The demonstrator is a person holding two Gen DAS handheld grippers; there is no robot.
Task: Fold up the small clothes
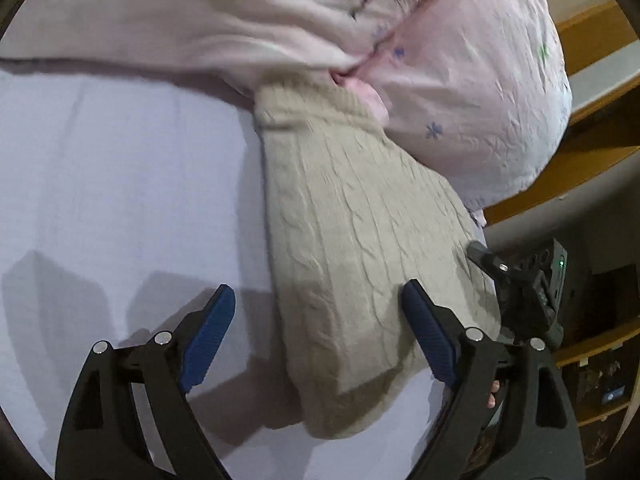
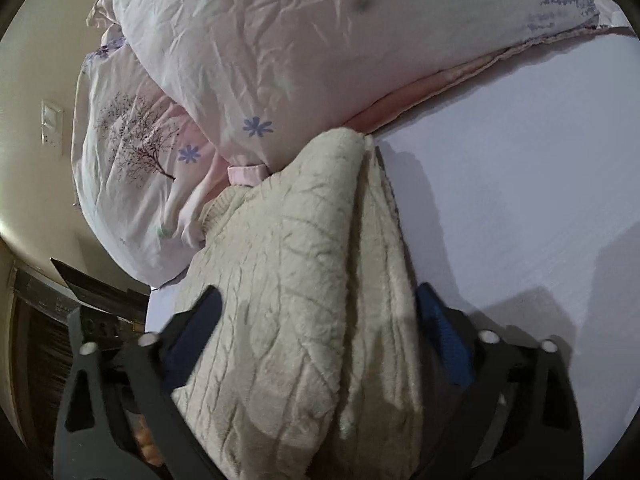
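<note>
A cream cable-knit sweater lies folded lengthwise on the pale lilac bed sheet, its far end against the pink bedding. My left gripper is open above the sweater's near left edge, with one finger over the sheet and the other over the knit. In the right wrist view the sweater fills the gap of my right gripper, whose jaws stand wide apart on either side of the folded knit. The right gripper's body also shows in the left wrist view past the sweater's right edge.
A pink floral duvet and pillows are heaped at the far end. A wooden bed frame and shelves stand off the bed's right side. The lilac sheet stretches right of the sweater.
</note>
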